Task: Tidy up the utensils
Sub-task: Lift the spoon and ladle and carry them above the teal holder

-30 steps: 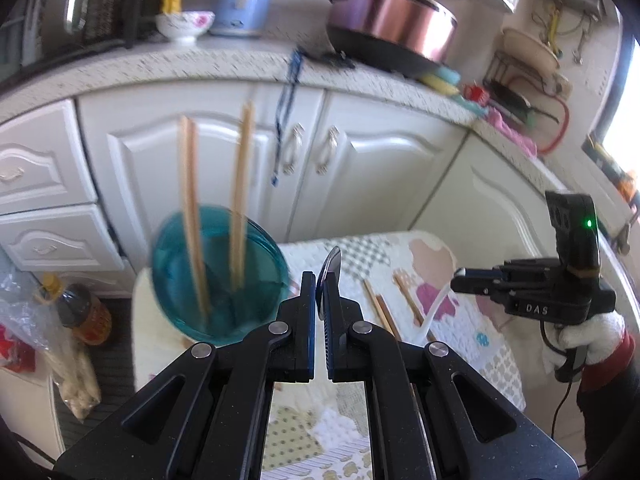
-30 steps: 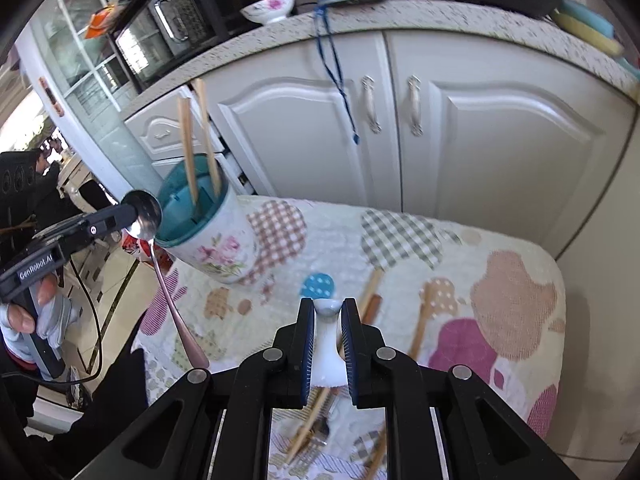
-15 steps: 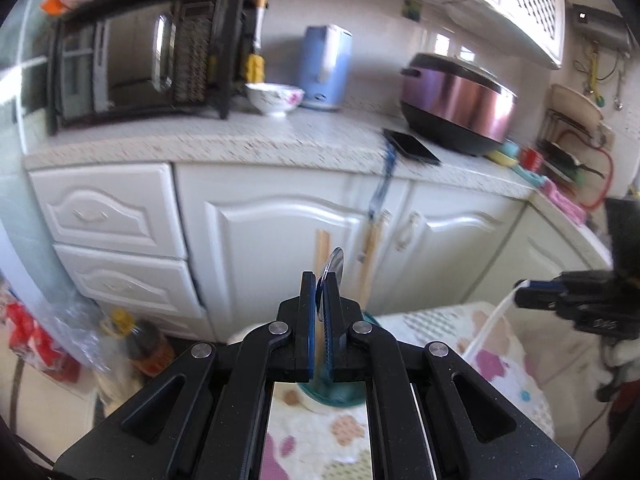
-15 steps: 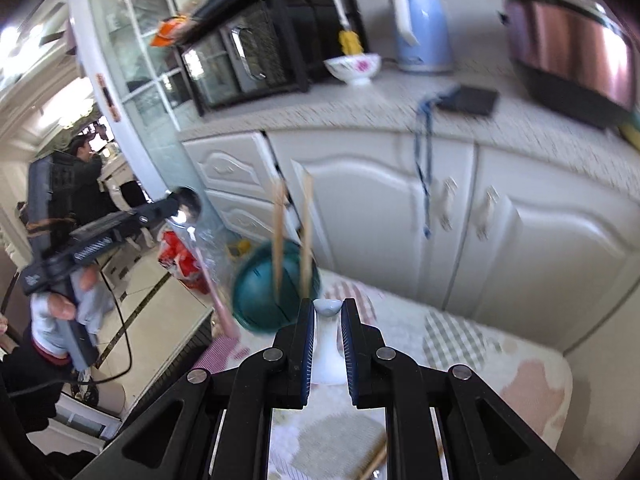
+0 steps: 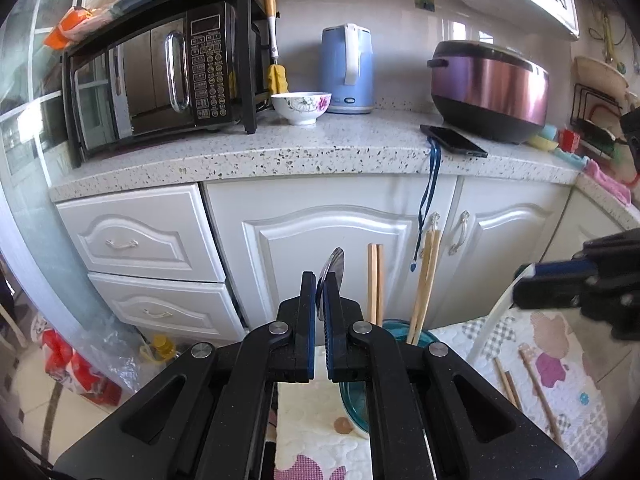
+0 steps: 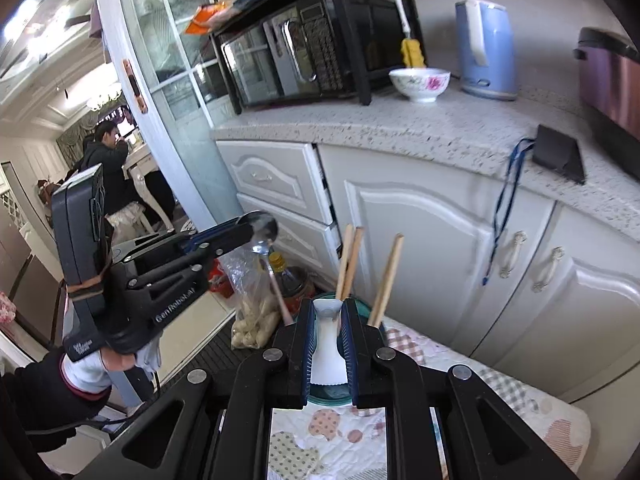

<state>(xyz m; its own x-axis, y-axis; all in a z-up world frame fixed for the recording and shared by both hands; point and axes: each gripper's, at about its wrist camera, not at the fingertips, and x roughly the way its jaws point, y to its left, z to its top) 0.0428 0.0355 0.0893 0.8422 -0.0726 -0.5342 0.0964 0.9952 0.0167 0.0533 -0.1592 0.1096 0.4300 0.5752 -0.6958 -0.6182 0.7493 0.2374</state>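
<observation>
On the black body of the left tool (image 6: 250,230) I can read "GenRobot.AI" in white letters; a smaller label lower on it is too blurred to read. The keypad of the black microwave oven (image 5: 156,84) carries rows of small white writing that I cannot make out.

The left tool has its two blue-lined fingers pressed together on the bowl of a shiny metal spoon (image 5: 330,276), whose thin handle hangs down below it in the right wrist view. The right tool (image 6: 329,334) pinches a white ceramic spoon (image 6: 327,344) by its handle, which fills the narrow gap between the pads.

Just past the right tool's fingertips stands a round teal-rimmed cup (image 5: 362,392) with wooden chopsticks (image 5: 375,284) standing upright and leaning inside it. The cup sits on a low bench covered with a quilted cream cloth (image 5: 320,432) printed with pink, checked and dotted patches. More wooden chopsticks (image 5: 534,384) lie flat on the cloth, to the right of the left tool.

Behind is a kitchen: white panelled cabinet doors (image 5: 328,248) and drawers, and a speckled grey stone worktop (image 5: 320,148). On it are a white floral bowl (image 5: 301,107), a pale blue electric kettle (image 5: 347,68), a purple rice cooker (image 5: 490,86) and a black phone (image 5: 454,140) with a blue lanyard hanging over the edge.
</observation>
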